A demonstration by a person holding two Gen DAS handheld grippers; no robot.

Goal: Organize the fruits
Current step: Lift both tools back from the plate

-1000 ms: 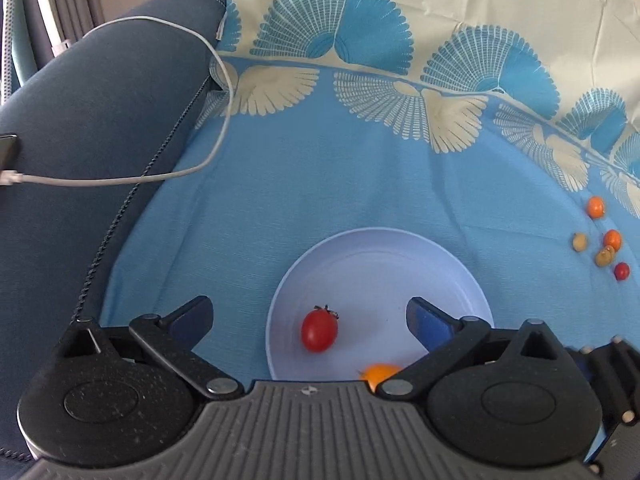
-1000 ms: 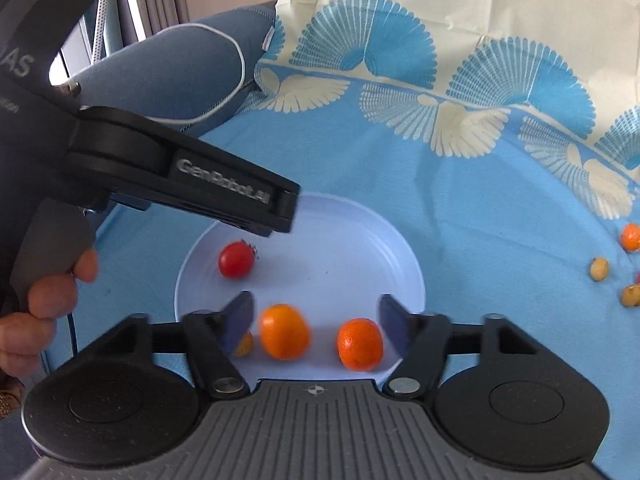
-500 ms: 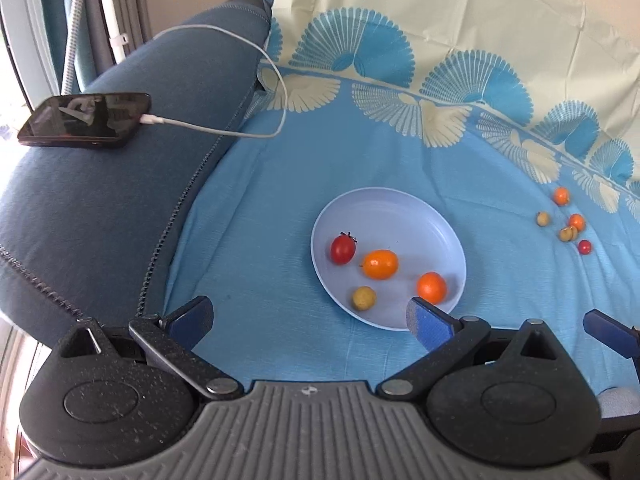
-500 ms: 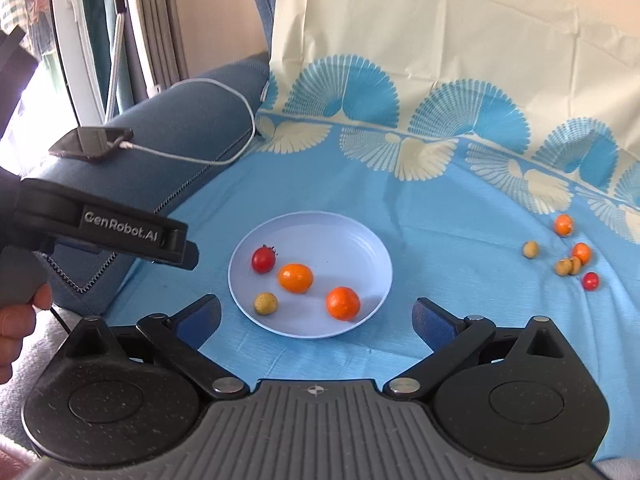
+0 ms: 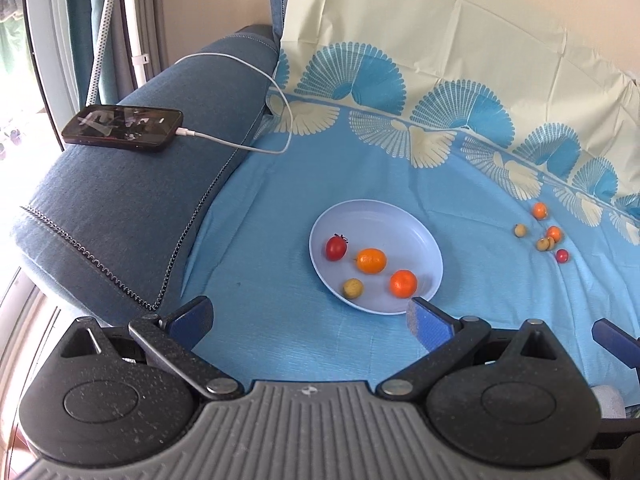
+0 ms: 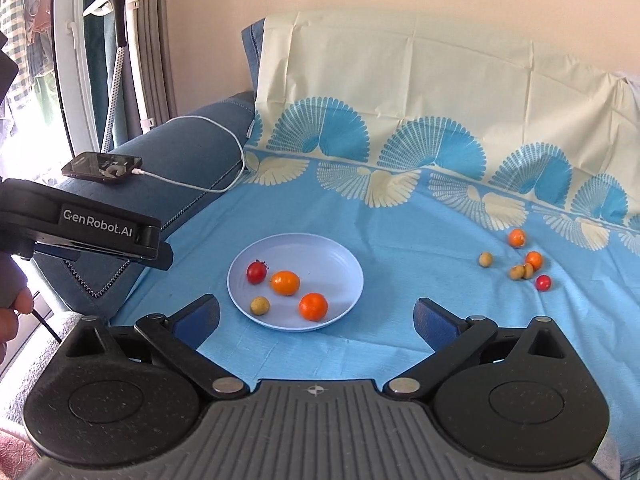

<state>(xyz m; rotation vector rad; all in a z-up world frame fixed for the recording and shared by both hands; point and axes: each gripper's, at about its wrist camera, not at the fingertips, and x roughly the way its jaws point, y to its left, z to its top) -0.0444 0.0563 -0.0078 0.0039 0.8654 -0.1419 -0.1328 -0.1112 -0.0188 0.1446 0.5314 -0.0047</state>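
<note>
A pale blue plate [image 5: 420,236] [image 6: 340,260] lies on the blue cloth. In it are a red tomato [image 5: 336,247] [image 6: 256,272], two orange fruits [image 5: 371,260] [image 5: 403,283] [image 6: 285,283] [image 6: 313,306] and a small yellow fruit [image 5: 353,288] [image 6: 260,305]. Several loose small fruits [image 5: 548,236] [image 6: 520,264] lie on the cloth to the right. My left gripper [image 5: 308,320] stands open and empty, back from the plate's near edge. My right gripper [image 6: 316,320] is open wide, empty, also short of the plate.
A phone [image 5: 123,127] [image 6: 102,167] with a white cable [image 5: 256,76] rests on the sofa's blue armrest [image 5: 132,208] at left. The left gripper's body [image 6: 80,232] and a hand [image 6: 12,316] show at the right view's left edge. A cream cloth covers the backrest.
Both grippers have pulled back and up from the plate, so it looks smaller and farther. The right gripper's jaws have spread wider, leaving the orange fruits in the plate.
</note>
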